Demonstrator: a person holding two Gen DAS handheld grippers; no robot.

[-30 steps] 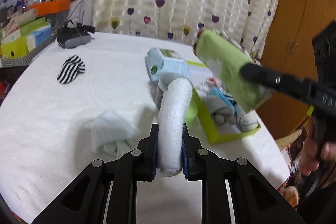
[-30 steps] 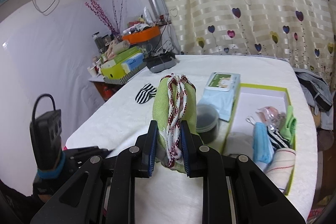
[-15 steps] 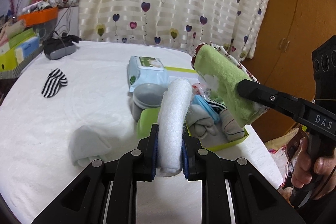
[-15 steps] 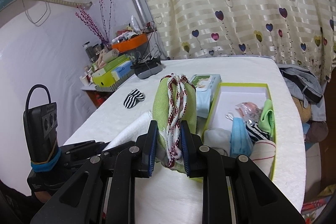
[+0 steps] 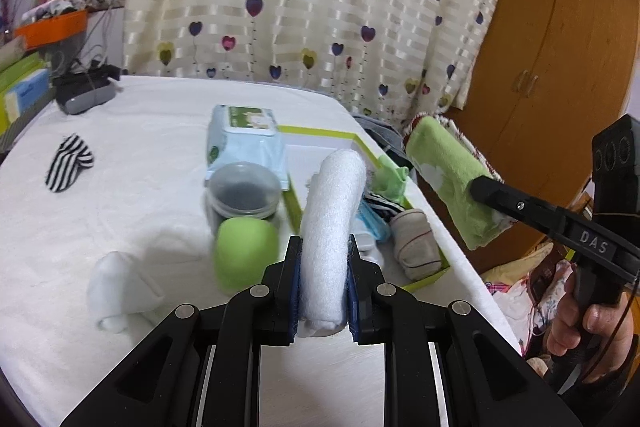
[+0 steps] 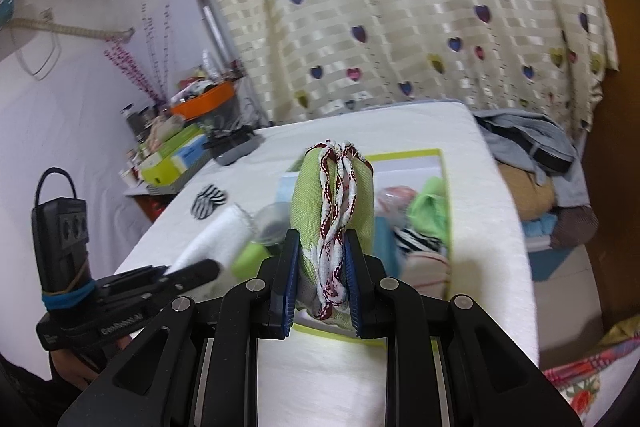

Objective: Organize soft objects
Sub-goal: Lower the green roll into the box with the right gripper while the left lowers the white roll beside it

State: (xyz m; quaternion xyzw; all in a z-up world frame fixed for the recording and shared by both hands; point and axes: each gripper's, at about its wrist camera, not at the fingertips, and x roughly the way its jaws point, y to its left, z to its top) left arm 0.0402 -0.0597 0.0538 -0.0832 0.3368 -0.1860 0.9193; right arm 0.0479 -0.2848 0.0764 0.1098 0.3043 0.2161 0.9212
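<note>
Both grippers have swung toward the green-rimmed box. Left gripper fingers clamp a white rolled towel; right gripper fingers clamp a green rolled cloth. Just beyond both pairs of fingers the box holds socks and cloths; left of them, a striped sock lies on the white-covered counter.

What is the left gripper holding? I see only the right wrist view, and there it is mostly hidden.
Observer: The left gripper is shut on a rolled white towel.
Operator: Is something lying on the table left of the green ball?
Observer: Yes, a crumpled white cloth lies beside the green ball.
Operator: How does my green towel look from there?
Observer: The green towel hangs in the air in the right gripper, to the right of the green box, with its far end pointing at the curtain.
</note>
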